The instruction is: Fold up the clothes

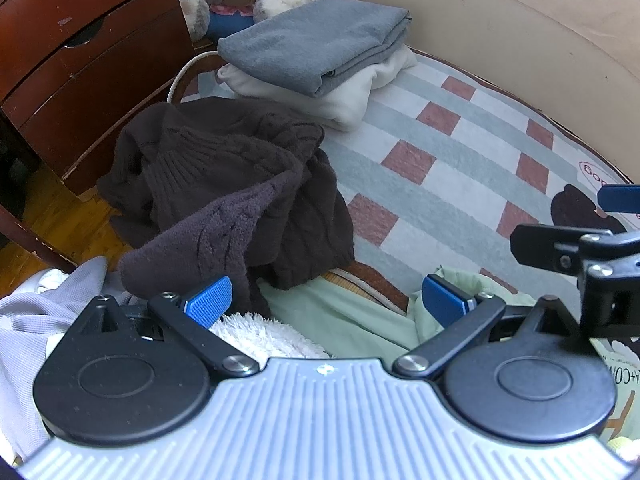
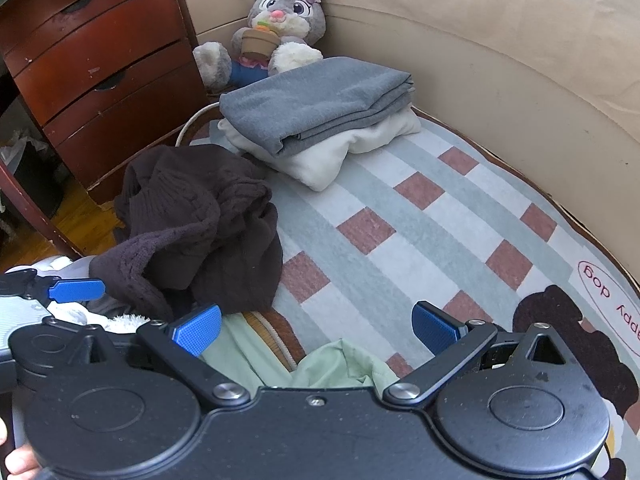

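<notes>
The left gripper (image 1: 327,300) is spread wide with nothing between its blue pads, hovering over a pale green garment (image 1: 348,320) that lies crumpled at the near edge of the bed. A white fluffy cloth (image 1: 260,336) shows just under its left finger, and a light grey hoodie (image 1: 24,312) lies to the left. The right gripper (image 2: 316,330) is also spread wide and empty, above the same green garment (image 2: 340,364).

Just beyond the grippers, a dark brown knitted sweater (image 2: 200,232) sits in a loose heap at the left side of the checked bedspread (image 2: 420,232). Farther back, a folded grey cloth (image 2: 316,100) rests on a folded white one (image 2: 332,152). Behind that stack a stuffed rabbit (image 2: 280,20) leans in the corner, beside a red-brown chest of drawers (image 2: 100,60).
</notes>
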A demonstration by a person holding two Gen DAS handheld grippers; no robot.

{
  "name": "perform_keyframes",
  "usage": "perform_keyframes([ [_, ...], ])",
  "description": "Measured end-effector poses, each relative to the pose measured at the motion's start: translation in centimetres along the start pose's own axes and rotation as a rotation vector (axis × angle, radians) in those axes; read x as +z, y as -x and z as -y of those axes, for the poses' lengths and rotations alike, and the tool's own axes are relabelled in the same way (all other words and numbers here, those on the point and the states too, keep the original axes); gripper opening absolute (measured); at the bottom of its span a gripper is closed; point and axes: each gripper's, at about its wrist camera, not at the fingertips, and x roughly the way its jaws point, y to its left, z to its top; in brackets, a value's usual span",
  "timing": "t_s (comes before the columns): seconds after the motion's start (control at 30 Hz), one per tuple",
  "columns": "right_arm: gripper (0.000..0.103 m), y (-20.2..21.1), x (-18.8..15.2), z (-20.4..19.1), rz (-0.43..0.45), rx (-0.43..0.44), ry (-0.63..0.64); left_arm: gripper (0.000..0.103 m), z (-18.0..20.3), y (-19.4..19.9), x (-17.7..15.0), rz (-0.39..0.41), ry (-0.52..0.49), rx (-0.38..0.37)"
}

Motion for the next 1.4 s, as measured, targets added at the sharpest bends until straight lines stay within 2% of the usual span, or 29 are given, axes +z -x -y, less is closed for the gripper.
perform_keyframes([
  [0.43, 0.103, -0.4, 0.0, -0.2, -0.011, 0.008, 0.000, 0.103, -0.3, -0.5, -0.1, -0.006, 0.011, 0.003],
  [0.53, 0.103, -0.9, 0.0, 0.0, -0.014, 0.012, -0.007, 0.103, -0.8, -1.1, -0.1, -0.015, 0.042, -0.011],
  [0.6, 0.103, -1.4, 0.0, 0.4, 0.009, 0.047, -0.025, 0.103, -1.6, -1.6, -0.1, -0.005, 0.073, -0.036],
  [0.7, 0.103, -2.4, -0.4, 1.3, 0.071, 0.147, -0.060, 0.103, -2.3, -2.7, 0.0, 0.002, 0.078, -0.005],
  [0.83, 0.103, -4.5, -1.0, 1.3, 0.101, 0.177, -0.042, 0.101, -3.9, -4.0, 0.6, 0.021, 0.072, 0.027],
  [0.9, 0.103, -5.6, -1.3, 1.3, 0.116, 0.192, -0.032, 0.094, -5.7, -4.2, 1.2, 0.074, 0.106, 0.041],
  [0.93, 0.103, -6.0, -1.2, 1.3, 0.138, 0.204, -0.022, 0.087, -7.0, -4.2, 1.6, 0.106, 0.135, 0.045],
  [1.0, 0.095, -7.3, -0.7, 1.6, 0.171, 0.239, -0.014, 0.082, -9.6, -4.8, 2.6, 0.099, 0.176, 0.032],
  [1.07, 0.091, -9.3, 0.2, 2.0, 0.152, 0.303, -0.043, 0.069, -12.2, -5.4, 3.7, 0.073, 0.212, 0.013],
  [1.13, 0.082, -11.2, 0.8, 2.4, 0.123, 0.370, -0.101, 0.064, -14.6, -6.1, 4.6, 0.048, 0.247, -0.007],
  [1.2, 0.068, -13.1, 1.5, 2.8, 0.094, 0.437, -0.160, 0.064, -16.4, -6.8, 4.8, 0.021, 0.290, -0.050],
  [1.23, 0.067, -14.1, 1.8, 3.0, 0.079, 0.471, -0.189, 0.064, -17.0, -7.1, 4.6, 0.007, 0.309, -0.087],
  [1.3, 0.050, -16.0, 2.4, 3.4, 0.050, 0.537, -0.247, 0.064, -17.7, -8.0, 4.1, -0.029, 0.341, -0.186],
  [1.37, 0.047, -17.9, 3.1, 3.8, 0.019, 0.604, -0.306, 0.064, -18.0, -8.9, 3.5, -0.050, 0.375, -0.251],
  [1.4, 0.047, -18.5, 3.3, 3.6, 0.024, 0.597, -0.299, 0.064, -18.2, -9.4, 3.5, -0.050, 0.385, -0.249],
])
